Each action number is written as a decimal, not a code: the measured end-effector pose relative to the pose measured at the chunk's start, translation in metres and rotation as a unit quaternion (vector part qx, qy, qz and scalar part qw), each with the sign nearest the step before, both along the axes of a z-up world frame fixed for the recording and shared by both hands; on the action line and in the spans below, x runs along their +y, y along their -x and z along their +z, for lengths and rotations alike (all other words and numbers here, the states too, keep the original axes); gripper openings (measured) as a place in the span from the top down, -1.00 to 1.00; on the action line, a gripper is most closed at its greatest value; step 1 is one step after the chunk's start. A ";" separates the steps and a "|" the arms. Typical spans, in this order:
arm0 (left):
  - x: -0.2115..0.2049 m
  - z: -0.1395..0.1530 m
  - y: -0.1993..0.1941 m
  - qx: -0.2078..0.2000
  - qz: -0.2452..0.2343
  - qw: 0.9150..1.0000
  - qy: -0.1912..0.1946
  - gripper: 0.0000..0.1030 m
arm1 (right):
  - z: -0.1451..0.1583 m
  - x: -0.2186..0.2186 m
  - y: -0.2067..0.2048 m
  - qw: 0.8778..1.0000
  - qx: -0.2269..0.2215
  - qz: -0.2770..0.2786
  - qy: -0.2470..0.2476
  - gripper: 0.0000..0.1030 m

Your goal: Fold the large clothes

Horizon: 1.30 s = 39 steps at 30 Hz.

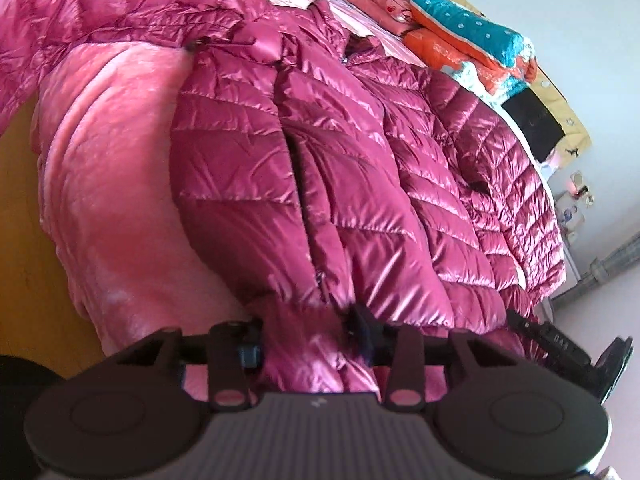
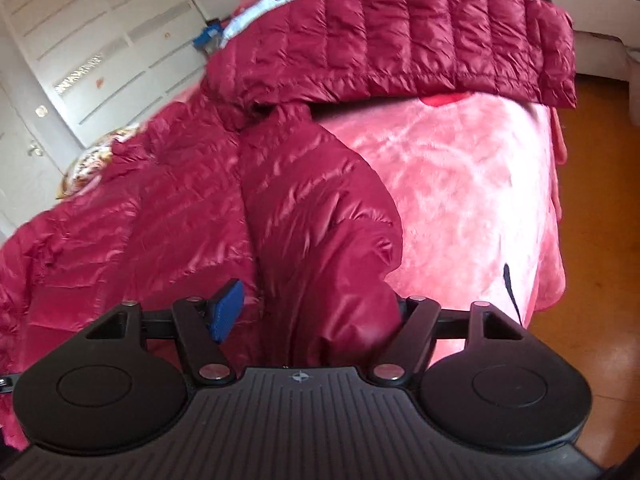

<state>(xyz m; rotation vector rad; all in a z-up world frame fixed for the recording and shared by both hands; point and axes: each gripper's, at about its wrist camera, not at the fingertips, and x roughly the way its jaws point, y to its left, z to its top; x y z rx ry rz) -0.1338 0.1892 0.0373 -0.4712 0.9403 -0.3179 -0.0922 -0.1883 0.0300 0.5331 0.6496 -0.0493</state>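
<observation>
A shiny magenta quilted down jacket (image 1: pixel 340 168) lies spread on a pink fleece blanket (image 1: pixel 112 184) over a bed. My left gripper (image 1: pixel 308 332) has its fingers around a fold of the jacket's near edge, which bunches between them. In the right wrist view the same jacket (image 2: pixel 168 208) lies across the blanket (image 2: pixel 460 184). My right gripper (image 2: pixel 312 316) has a jacket sleeve (image 2: pixel 320 216) between its fingers; the blue left pad (image 2: pixel 227 316) shows, the right finger is hidden by fabric. The jaws stand fairly wide around the puffy sleeve.
Folded pink, teal and orange bedding (image 1: pixel 460 28) is stacked at the bed's far end, with a black item (image 1: pixel 534 124) beside it. Wooden floor (image 2: pixel 600 240) borders the bed. White wardrobe doors (image 2: pixel 92 40) stand at left. The other gripper (image 1: pixel 560 344) shows at lower right.
</observation>
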 end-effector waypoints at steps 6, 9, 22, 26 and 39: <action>-0.004 0.007 0.005 -0.014 -0.008 1.000 -0.020 0.67 | 0.001 -0.004 0.001 1.000 0.003 -0.019 -0.010 0.16; -0.004 0.012 0.010 -0.021 -0.013 0.999 -0.020 0.77 | 0.003 -0.006 0.009 0.999 0.007 -0.030 -0.014 0.37; 0.016 0.041 0.032 -0.014 -0.039 0.999 -0.013 0.80 | 0.041 0.011 0.074 0.999 -0.034 -0.036 0.003 0.65; 0.018 0.045 0.036 -0.003 -0.048 0.999 -0.011 0.80 | 0.047 0.012 0.094 0.999 -0.035 -0.040 -0.011 0.65; 0.026 0.049 0.017 0.041 -0.034 0.996 -0.065 -0.08 | 0.047 0.006 0.119 0.997 0.017 -0.074 -0.034 0.23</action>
